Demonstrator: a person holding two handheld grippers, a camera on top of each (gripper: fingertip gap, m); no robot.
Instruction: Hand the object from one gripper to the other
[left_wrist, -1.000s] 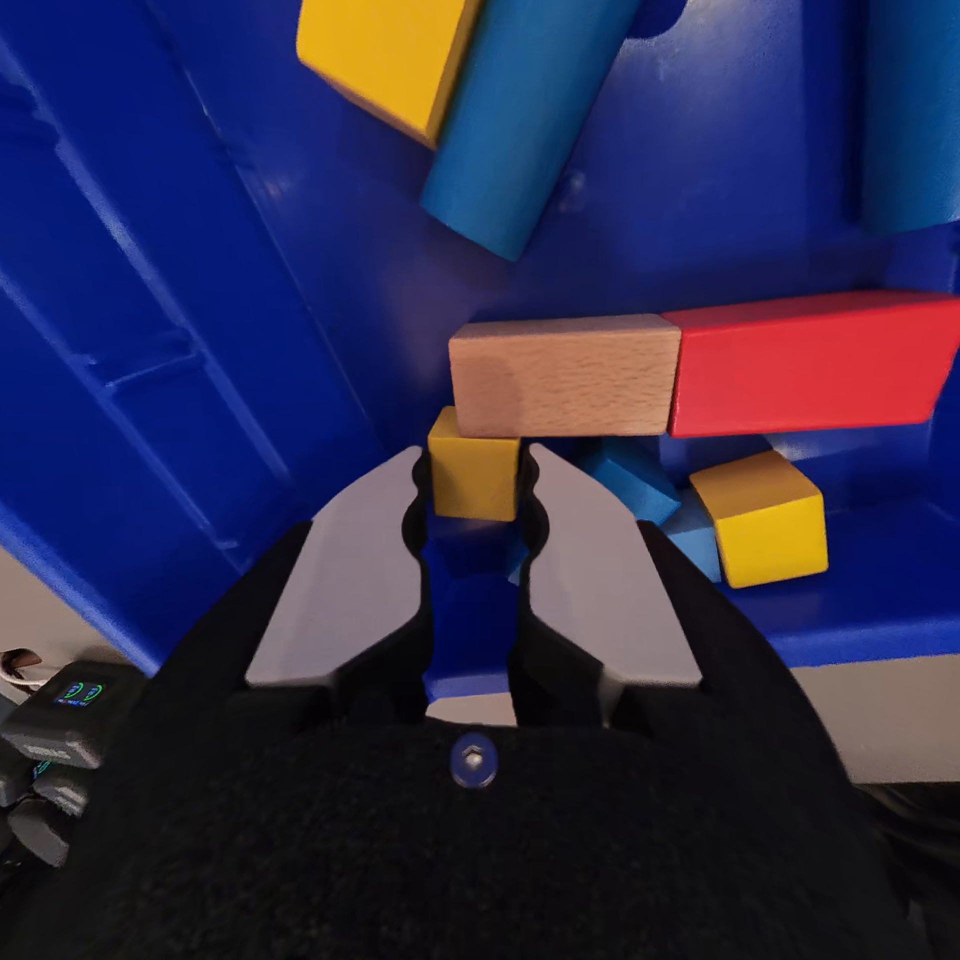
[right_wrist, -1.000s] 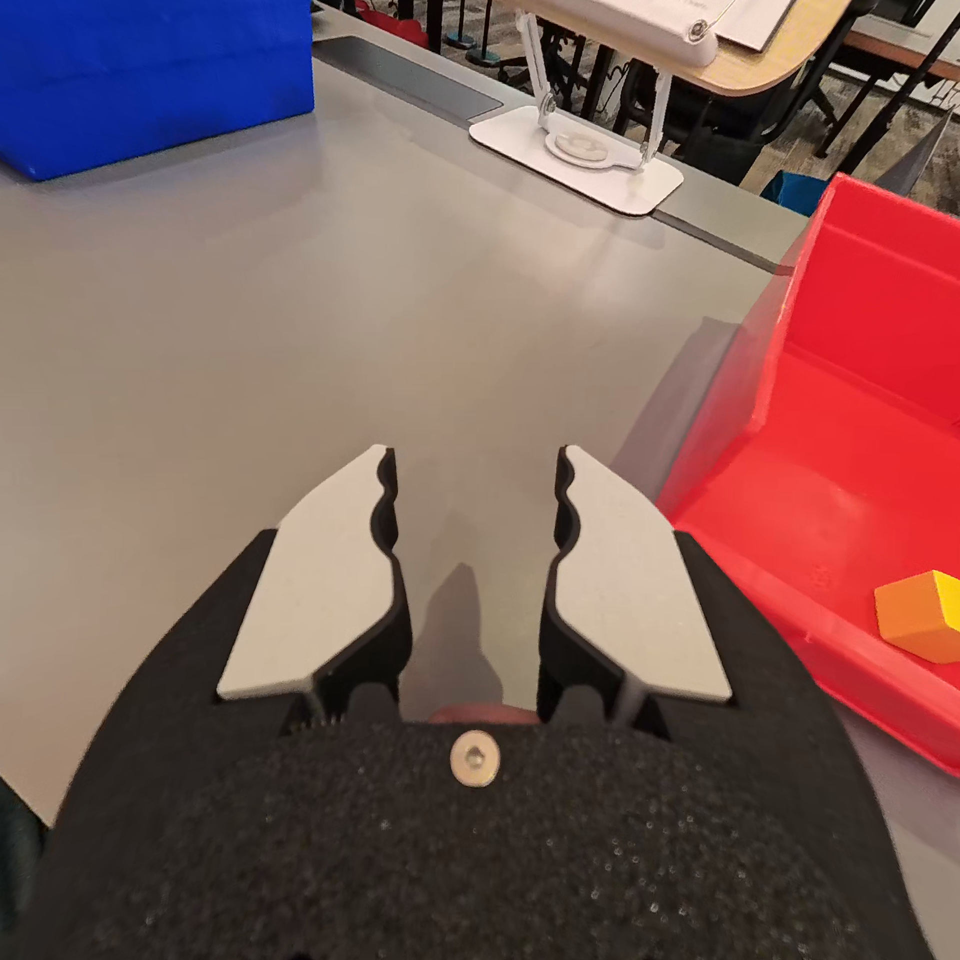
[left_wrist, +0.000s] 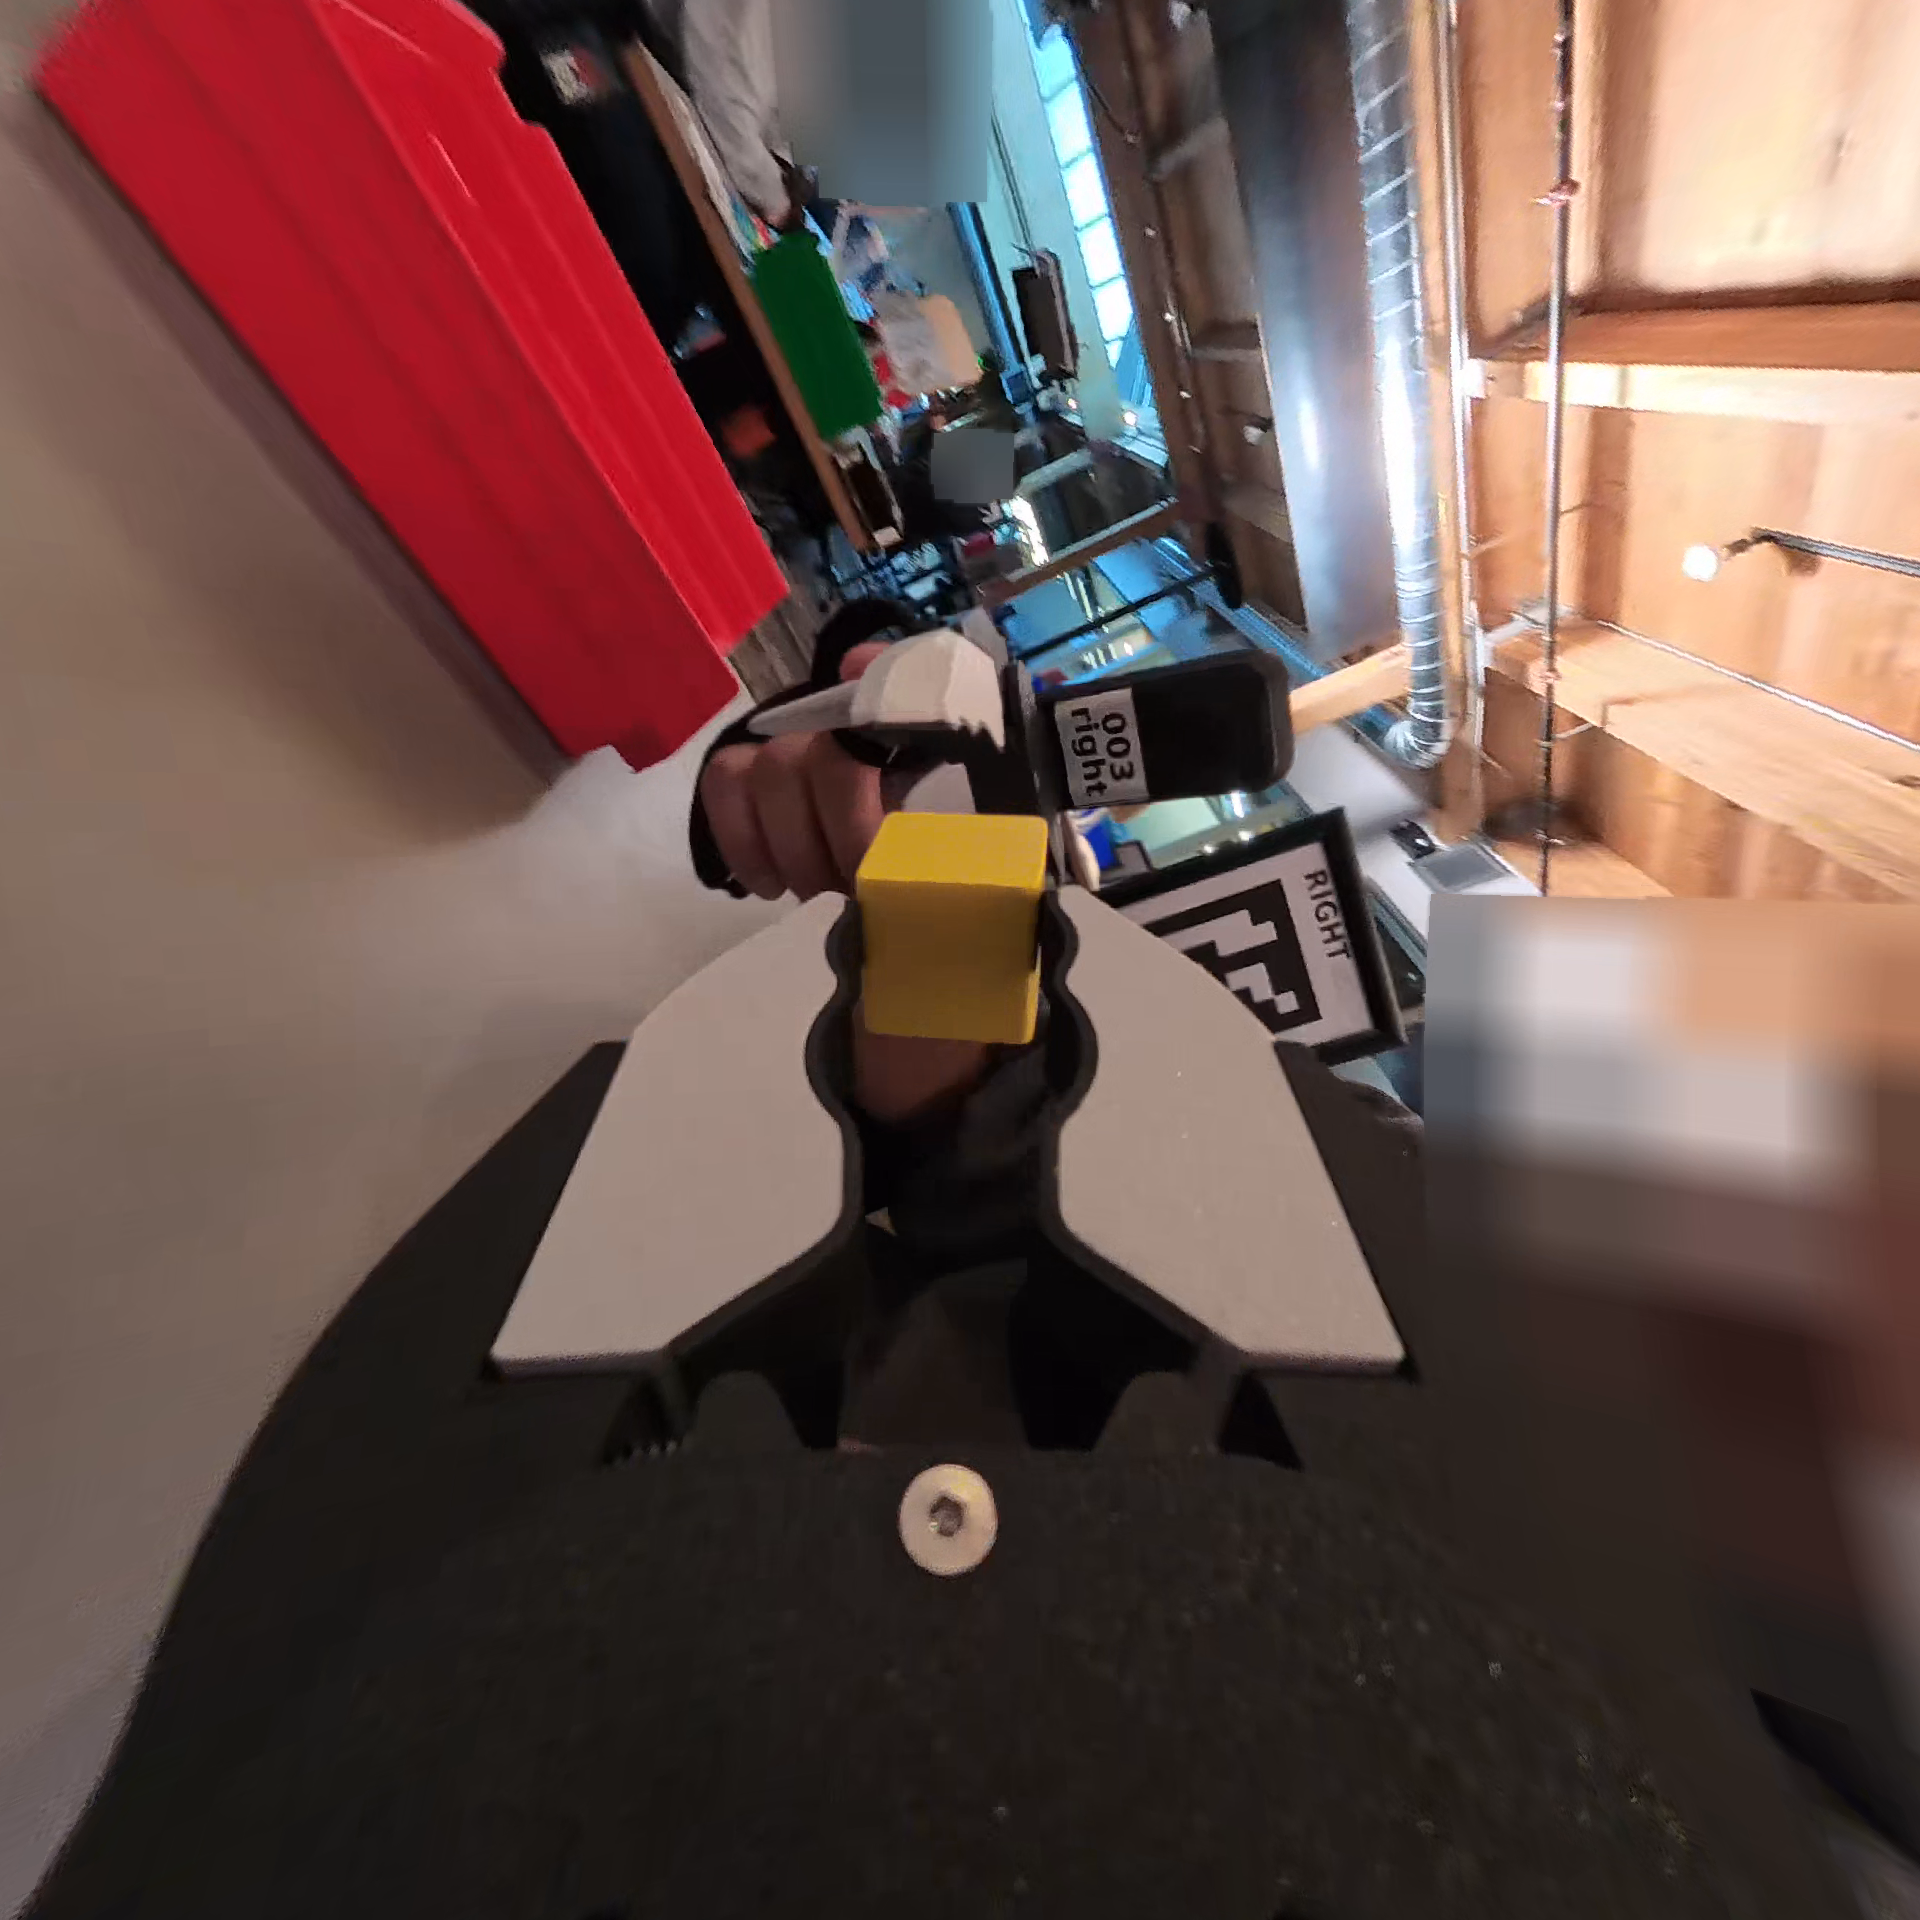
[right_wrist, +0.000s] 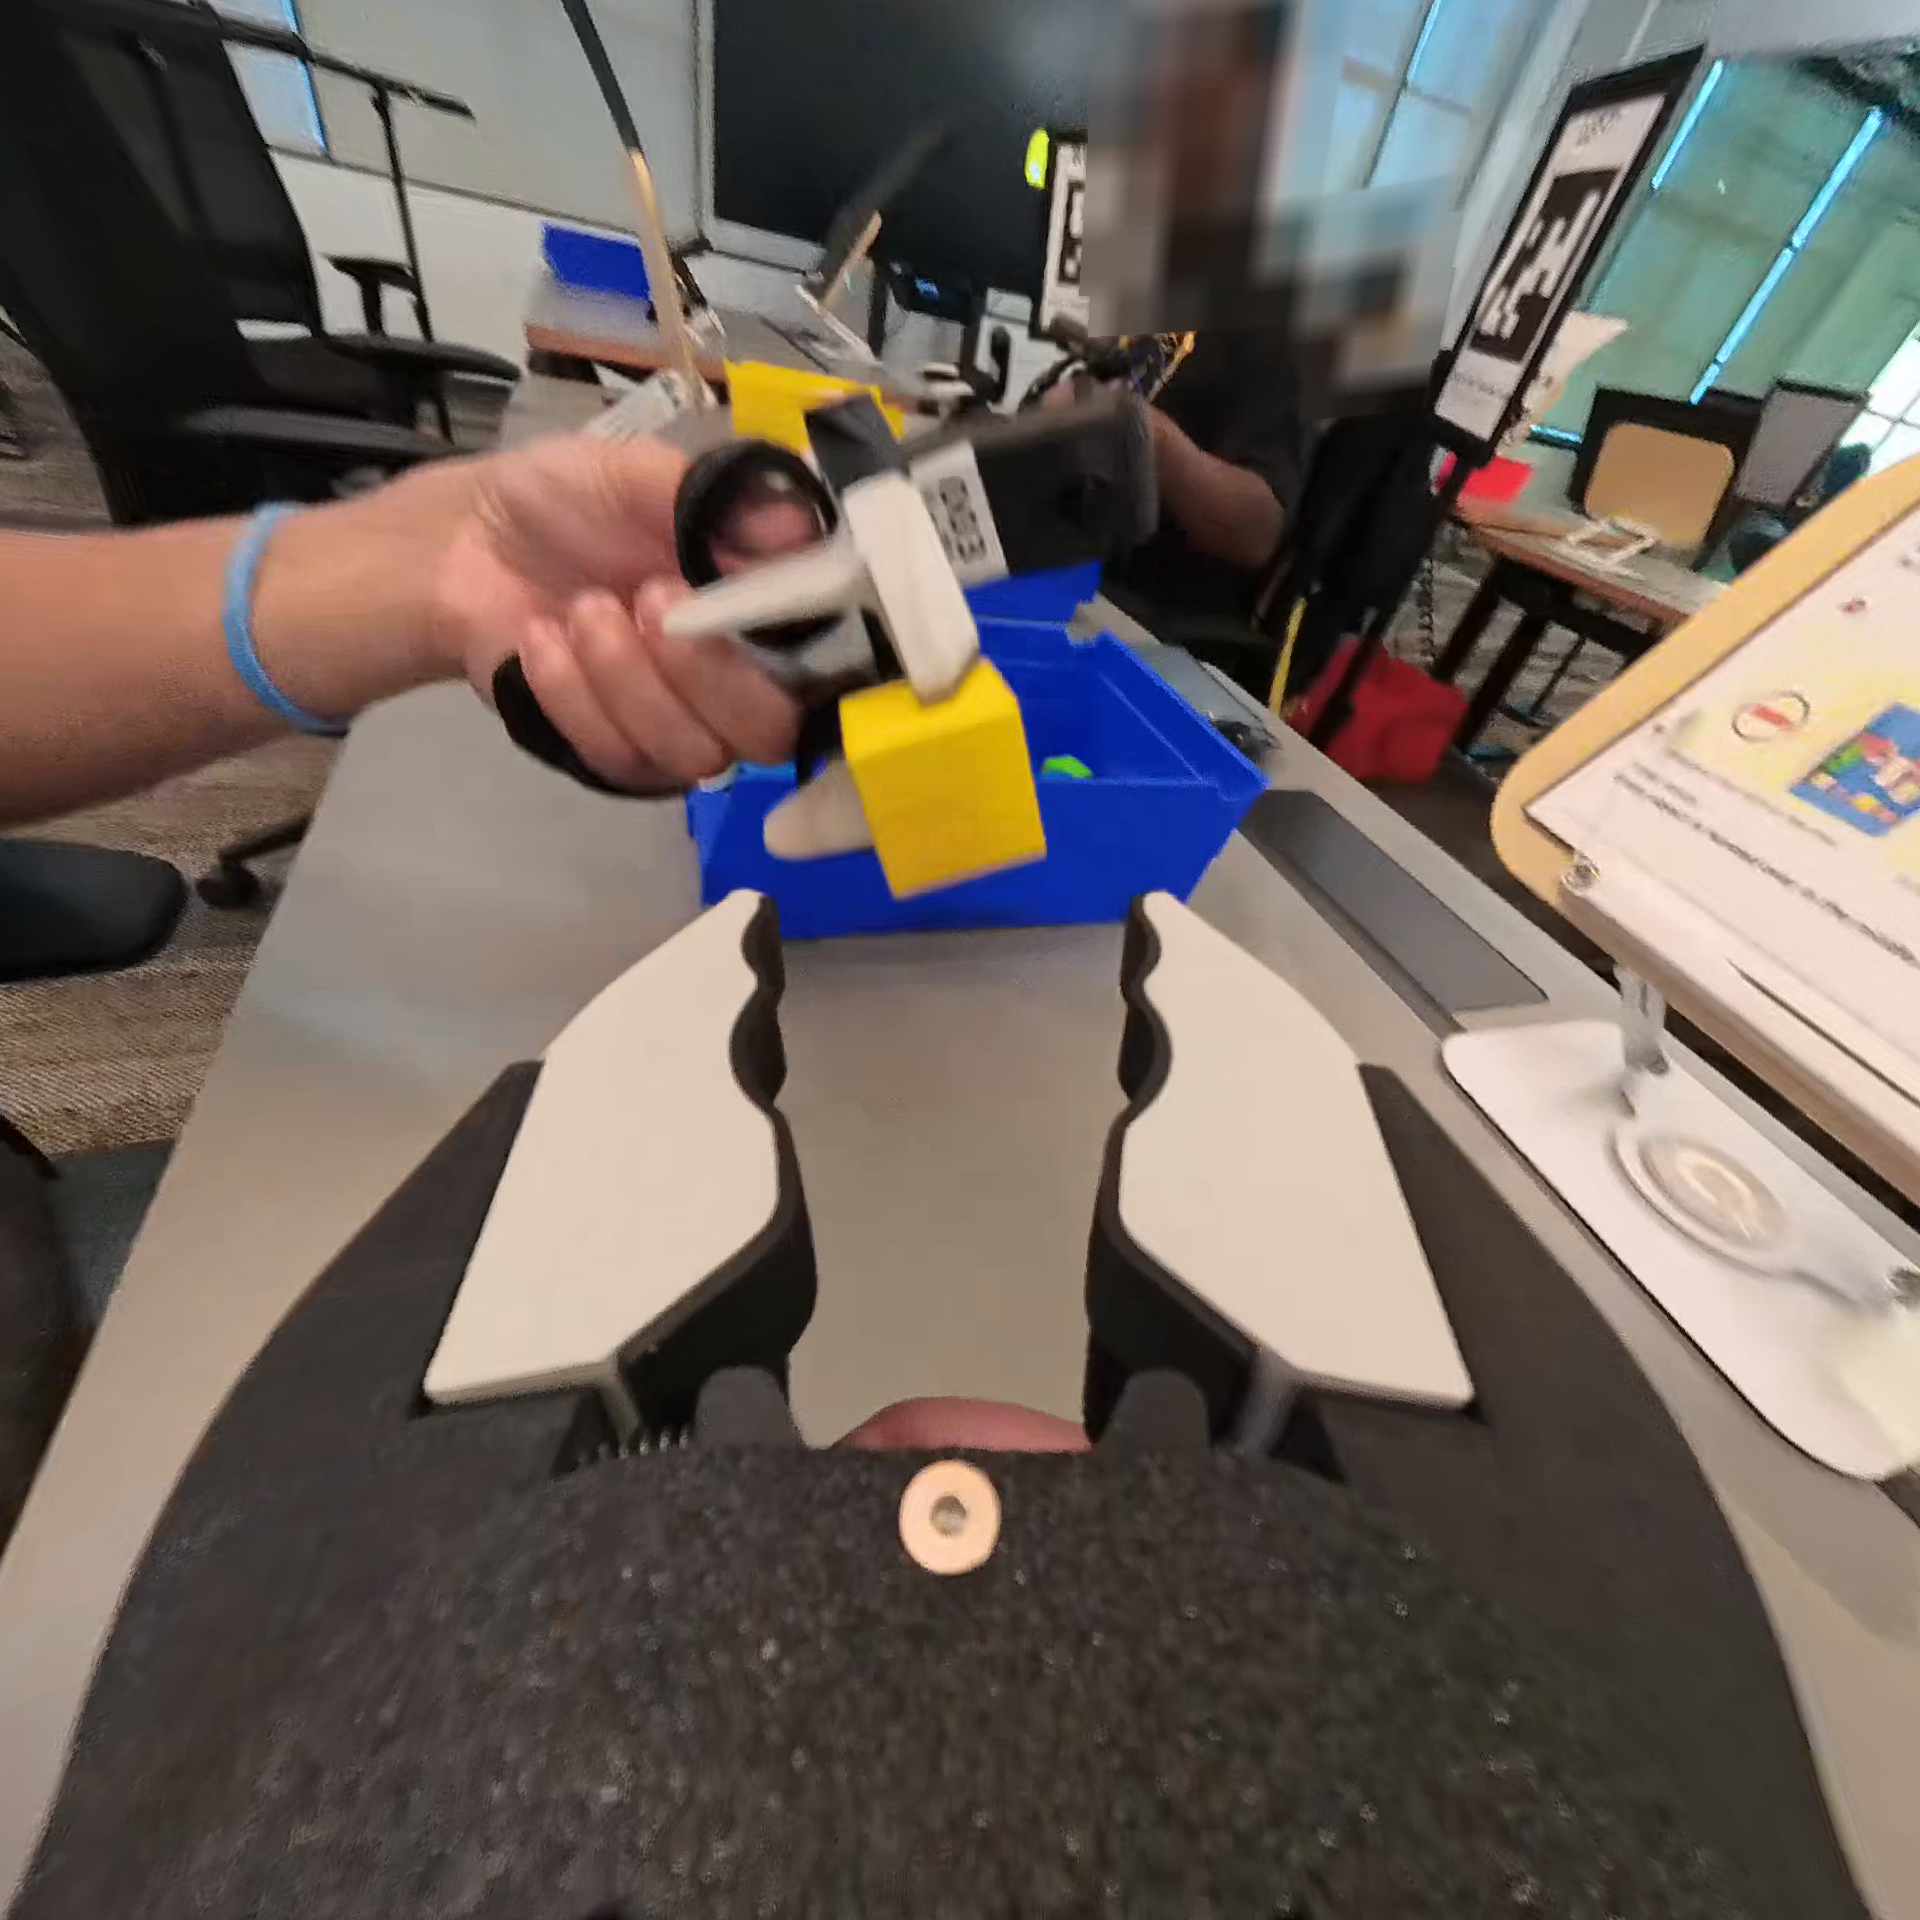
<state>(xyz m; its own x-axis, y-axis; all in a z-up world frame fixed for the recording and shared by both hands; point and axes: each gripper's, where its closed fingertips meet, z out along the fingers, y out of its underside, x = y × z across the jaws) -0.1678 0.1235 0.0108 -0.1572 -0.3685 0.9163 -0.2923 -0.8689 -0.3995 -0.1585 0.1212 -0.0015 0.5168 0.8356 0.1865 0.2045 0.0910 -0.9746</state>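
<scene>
white label (left_wrist: 1099, 743) on right hand-held gripper (right_wrist: 951, 914) | framed marker sign (left_wrist: 1273, 951) | printed page (right_wrist: 1766, 821) on stand (right_wrist: 1642, 1039)

**Grey table and what sits on it**

A grey table (right_wrist: 436, 935) carries a blue bin (right_wrist: 1122, 831). Right of the bin, nearer the camera, stands a white stand base (right_wrist: 1662, 1195). A red bin (left_wrist: 416, 364) also rests on the table.

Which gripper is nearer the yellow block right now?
Left. The left gripper is shut on the yellow block, holding it in the air between its fingertips. The right gripper is open and short of the block, with a visible gap between them.
</scene>
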